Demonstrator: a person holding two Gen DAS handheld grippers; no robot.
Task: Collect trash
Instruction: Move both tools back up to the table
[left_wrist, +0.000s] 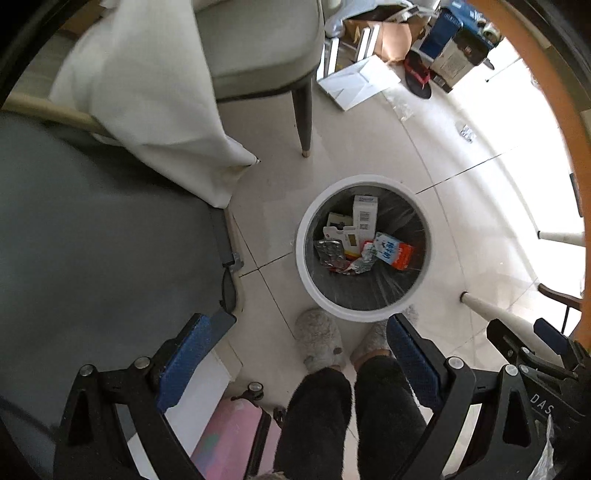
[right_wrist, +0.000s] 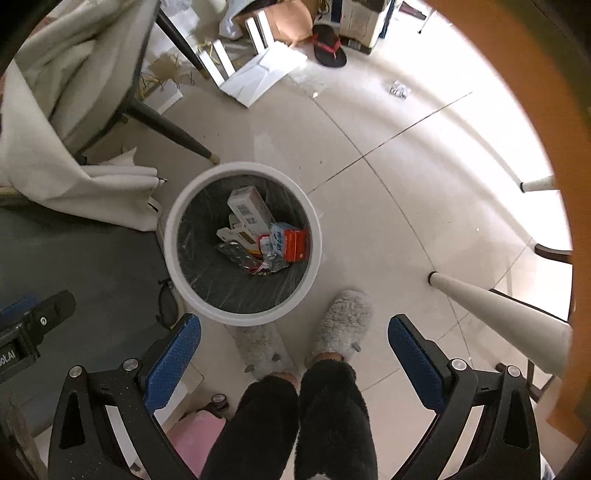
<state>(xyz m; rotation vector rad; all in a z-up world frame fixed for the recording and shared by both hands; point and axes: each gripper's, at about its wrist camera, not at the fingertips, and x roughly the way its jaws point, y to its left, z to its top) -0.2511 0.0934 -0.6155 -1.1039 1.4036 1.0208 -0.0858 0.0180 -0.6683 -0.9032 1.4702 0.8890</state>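
A round white trash bin with a dark liner stands on the tiled floor, also in the right wrist view. Inside lie a white box, a blue and orange carton and crumpled foil wrappers; the carton also shows in the right wrist view. My left gripper is open and empty, high above the bin's near rim. My right gripper is open and empty, above the floor to the right of the bin. A small silver wrapper lies on the far floor.
A grey table top with a white cloth is at the left. A chair stands behind the bin. Cardboard, white sheets and a sandal clutter the far floor. The person's slippered feet stand by the bin. A white table leg is at right.
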